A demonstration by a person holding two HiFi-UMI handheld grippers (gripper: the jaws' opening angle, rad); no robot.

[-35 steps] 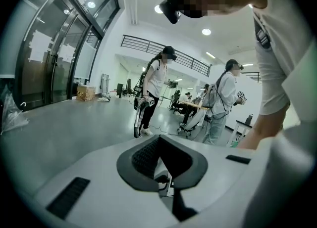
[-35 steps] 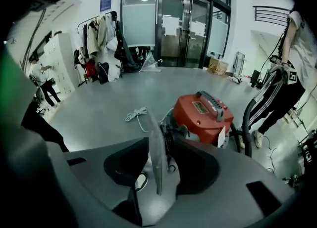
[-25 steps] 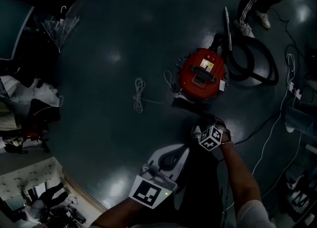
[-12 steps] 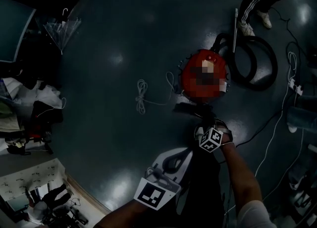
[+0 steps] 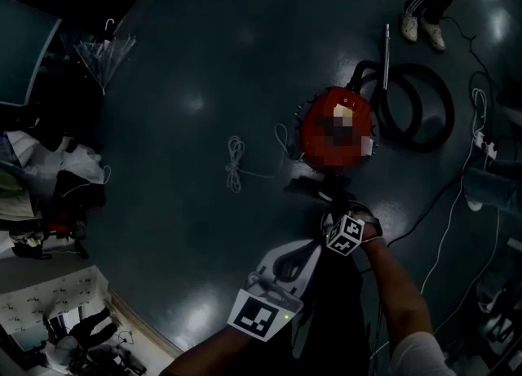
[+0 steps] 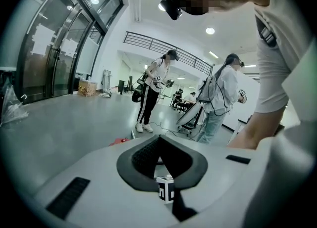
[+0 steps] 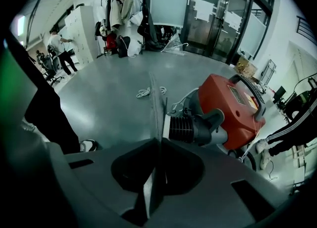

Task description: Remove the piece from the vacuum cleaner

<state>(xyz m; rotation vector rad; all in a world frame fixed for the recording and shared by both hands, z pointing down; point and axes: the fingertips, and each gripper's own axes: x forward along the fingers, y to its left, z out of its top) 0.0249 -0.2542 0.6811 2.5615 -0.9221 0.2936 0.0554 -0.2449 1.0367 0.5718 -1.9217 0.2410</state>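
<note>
The right hand-held gripper (image 7: 153,86) is being closed. Its thin, flat jaws are almost together, with nothing made out between them, just beside the black ribbed cylindrical piece (image 7: 185,128). The piece is being carried on the front of the rounded, glossy red vacuum cleaner (image 7: 235,108), which is being borne by the shiny grey floor (image 7: 109,88). The left hand-held gripper (image 6: 158,140) is being held with its textured jaws together and nothing between them.

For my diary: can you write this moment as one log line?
right gripper: jaws closing on thin grey piece | left gripper: shut, empty | vacuum cleaner: red, on floor
</note>
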